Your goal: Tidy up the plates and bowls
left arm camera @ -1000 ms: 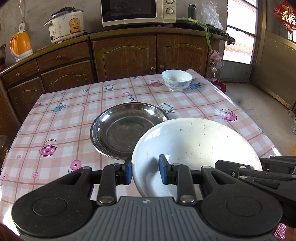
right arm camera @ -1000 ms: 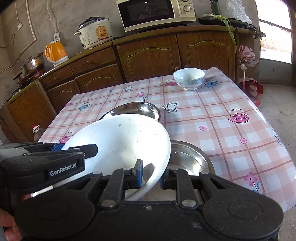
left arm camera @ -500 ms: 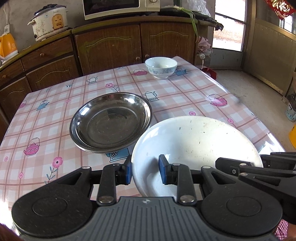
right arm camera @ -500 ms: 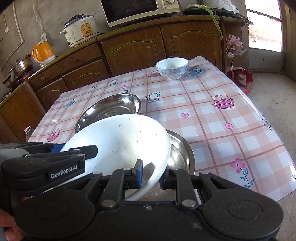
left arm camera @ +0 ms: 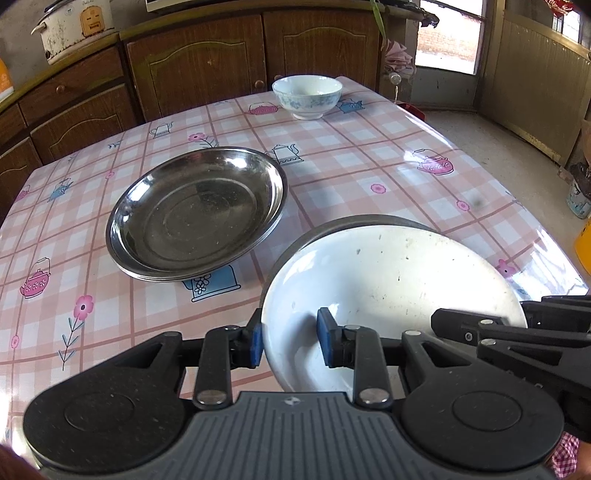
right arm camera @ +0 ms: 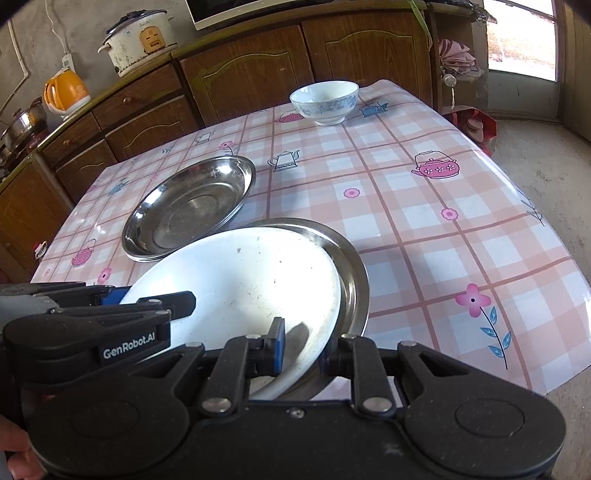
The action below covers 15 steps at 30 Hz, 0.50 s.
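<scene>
White plate (left arm camera: pixel 391 280), clamped at its near rim by both grippers (left arm camera: pixel 290 341) (right arm camera: pixel 301 349): keep it level over the steel dish (right arm camera: pixel 351 266), then release together.

**Home kitchen, rural dwelling**

Wooden cabinets (right arm camera: pixel 236 74) with drawers along wall; rice cooker (right arm camera: pixel 138 40), orange electric kettle (right arm camera: pixel 66 90), steel pot (right arm camera: pixel 22 123) and microwave (right arm camera: pixel 288 9) on top. Counter (right arm camera: pixel 424 206) under teapot-patterned oilcloth. Concrete floor (right arm camera: pixel 546 155), bright doorway (right arm camera: pixel 521 40).

Left tongs (left arm camera: pixel 290 341) clamp white plate (left arm camera: pixel 391 291) rim; steel plate stack (left arm camera: pixel 195 214) beside; bowl (left arm camera: pixel 307 96) far.
</scene>
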Tool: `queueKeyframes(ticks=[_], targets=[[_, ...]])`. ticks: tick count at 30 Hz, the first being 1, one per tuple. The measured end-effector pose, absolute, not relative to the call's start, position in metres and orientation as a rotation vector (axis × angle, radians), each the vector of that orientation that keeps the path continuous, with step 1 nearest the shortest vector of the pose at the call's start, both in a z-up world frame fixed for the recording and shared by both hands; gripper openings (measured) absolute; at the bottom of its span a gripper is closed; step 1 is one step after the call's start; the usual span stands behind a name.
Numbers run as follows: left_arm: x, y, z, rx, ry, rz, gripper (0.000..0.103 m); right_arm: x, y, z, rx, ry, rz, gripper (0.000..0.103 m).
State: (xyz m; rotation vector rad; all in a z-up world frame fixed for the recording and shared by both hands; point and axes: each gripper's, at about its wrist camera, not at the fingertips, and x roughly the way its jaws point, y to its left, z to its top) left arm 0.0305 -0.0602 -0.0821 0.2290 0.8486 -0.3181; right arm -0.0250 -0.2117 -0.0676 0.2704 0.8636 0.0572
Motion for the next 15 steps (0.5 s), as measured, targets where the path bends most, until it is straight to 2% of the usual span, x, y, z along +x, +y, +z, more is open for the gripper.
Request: queueKeyframes(ticks=[9, 12, 15], targets=[[0.031, -0.07, -0.085, 0.275, 0.81, -0.345, 0.035, -0.019, -0.216, -0.069, 0.258, 0.854, 0.045, 0.022], [0.028, -0.071, -0.084, 0.27, 0.805, -0.381, 0.041, -0.019, -0.216, -0.07, 0.241, 0.853, 0.04, 0.02], [0.029, -0.071, -0.086, 0.269, 0.803, -0.378, 0.041, -0.018, -0.217, -0.071, 0.241, 0.857, 0.039, 0.02]])
